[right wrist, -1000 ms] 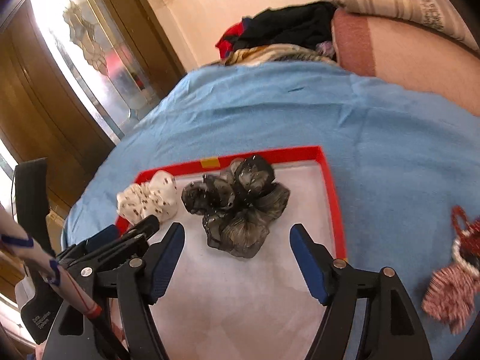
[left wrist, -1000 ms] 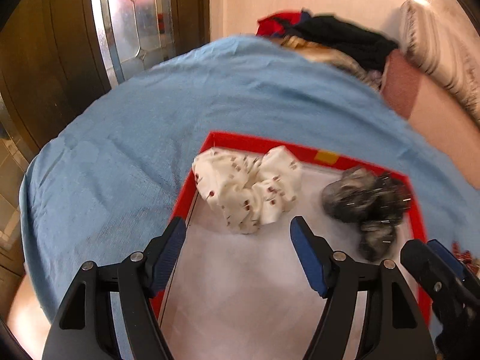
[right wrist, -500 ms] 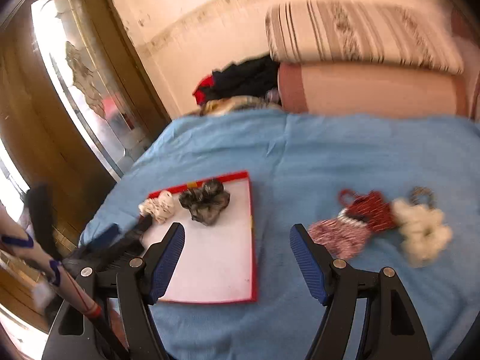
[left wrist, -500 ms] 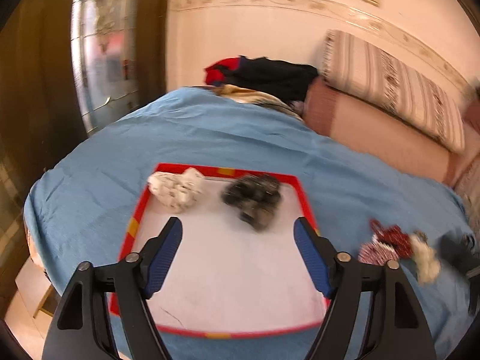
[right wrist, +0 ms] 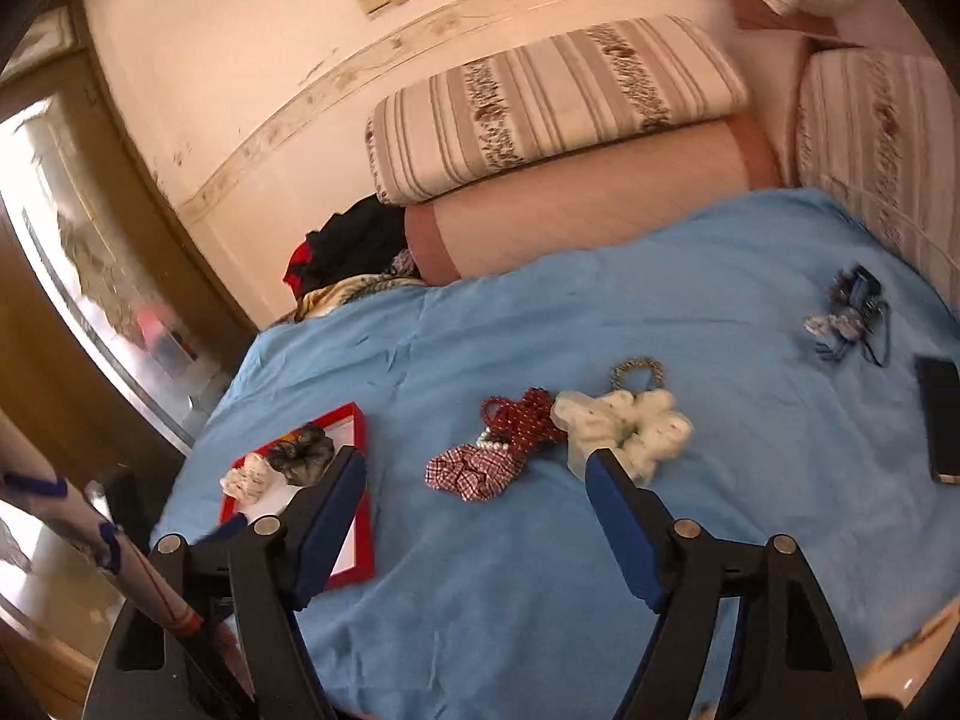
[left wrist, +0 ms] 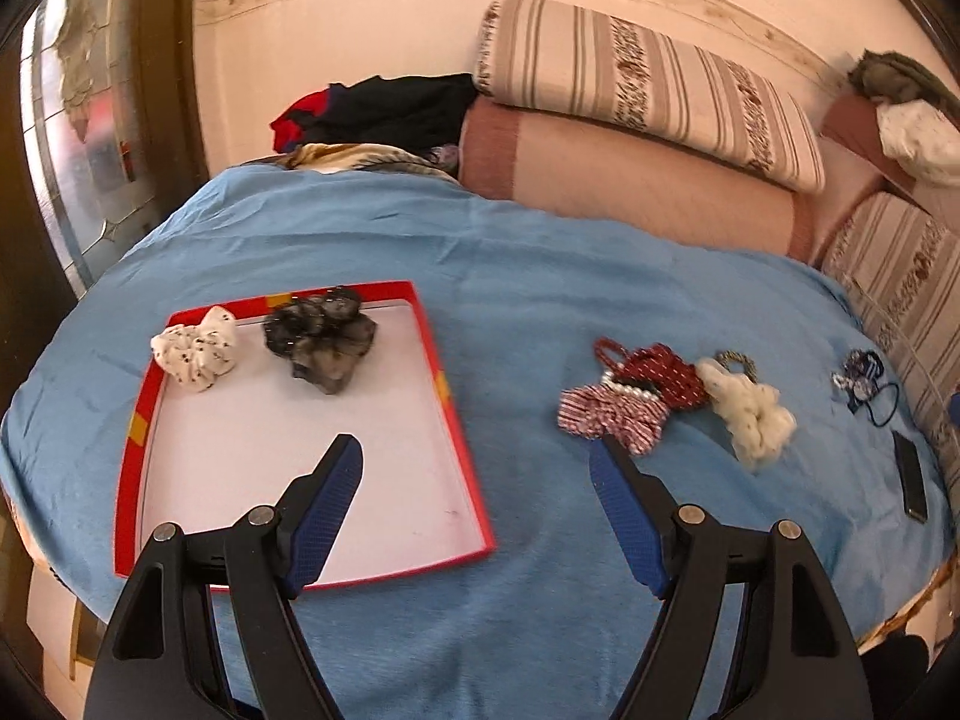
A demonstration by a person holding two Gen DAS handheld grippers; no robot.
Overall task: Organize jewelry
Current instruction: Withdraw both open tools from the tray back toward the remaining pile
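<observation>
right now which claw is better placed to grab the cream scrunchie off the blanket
Right. The right claw is empty, opening, and sits just short of the cream scrunchie; the left claw hangs nearer the red tray.

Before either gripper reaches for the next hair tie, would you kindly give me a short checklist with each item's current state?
1. Left gripper empty, jaws apart: ok.
2. Right gripper empty, jaws opening: ok.
3. Red-rimmed white tray has free floor: ok.
4. White dotted scrunchie and dark sheer scrunchie lie inside the tray: ok.
5. Red checked scrunchie clear of its neighbours: not ok; it touches the dark red dotted scrunchie.
6. Cream fluffy scrunchie free of the loop behind it: cannot tell.
</observation>
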